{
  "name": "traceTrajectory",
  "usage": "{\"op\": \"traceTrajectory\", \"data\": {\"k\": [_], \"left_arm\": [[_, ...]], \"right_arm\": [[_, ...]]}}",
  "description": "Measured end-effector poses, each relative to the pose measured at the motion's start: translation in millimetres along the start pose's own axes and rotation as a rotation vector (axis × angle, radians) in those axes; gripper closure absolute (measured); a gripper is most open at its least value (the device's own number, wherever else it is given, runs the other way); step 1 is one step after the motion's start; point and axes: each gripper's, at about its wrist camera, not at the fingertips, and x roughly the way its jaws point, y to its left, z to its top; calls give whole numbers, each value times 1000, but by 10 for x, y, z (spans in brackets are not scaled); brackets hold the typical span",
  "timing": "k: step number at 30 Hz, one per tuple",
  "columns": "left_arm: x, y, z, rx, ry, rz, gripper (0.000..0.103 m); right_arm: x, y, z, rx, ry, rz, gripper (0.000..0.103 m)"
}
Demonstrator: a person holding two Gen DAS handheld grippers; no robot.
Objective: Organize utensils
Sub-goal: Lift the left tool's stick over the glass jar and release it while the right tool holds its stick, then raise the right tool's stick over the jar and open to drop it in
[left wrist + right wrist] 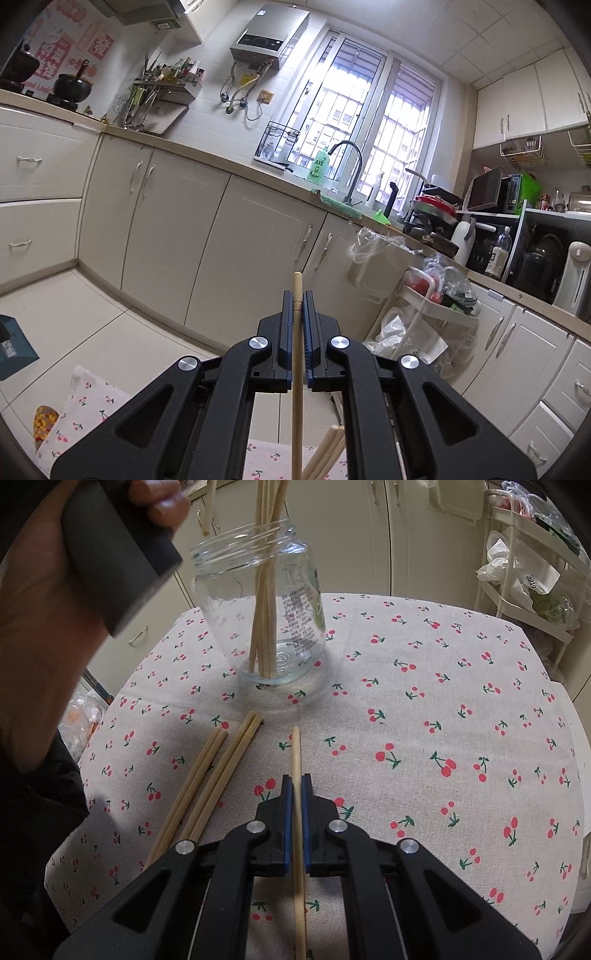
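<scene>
One wooden chopstick is pinched tight in the left gripper, held out level toward the kitchen cabinets. Another chopstick is clamped in the right gripper over the cherry-print cloth. Four loose chopsticks are left lying beside it, and a few more are stood in the glass jar.

Cherry-print tablecloth, glass jar, loose chopsticks

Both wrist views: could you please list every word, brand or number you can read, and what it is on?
"AXE": green bottle by the tap.
Pink wall stickers: large characters, too warped to read.
Glass jar label: fine print, too small.
White bag on the cart: digits, too blurred.
</scene>
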Motion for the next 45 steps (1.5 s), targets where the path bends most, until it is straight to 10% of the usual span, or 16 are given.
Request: {"op": "traceTrajectory", "data": {"k": [30,33,45], "left_arm": [[-519,17,-525,246,220,-17,86],[-697,126,-530,233,239,0,66],[-1187,746,-676,132,313,87,44]], "right_arm": [[5,-326,44,190,-9,148,97],[-111,-418,80,263,-68,221,97],[-1040,-457,453,392,-554,403,97]]}}
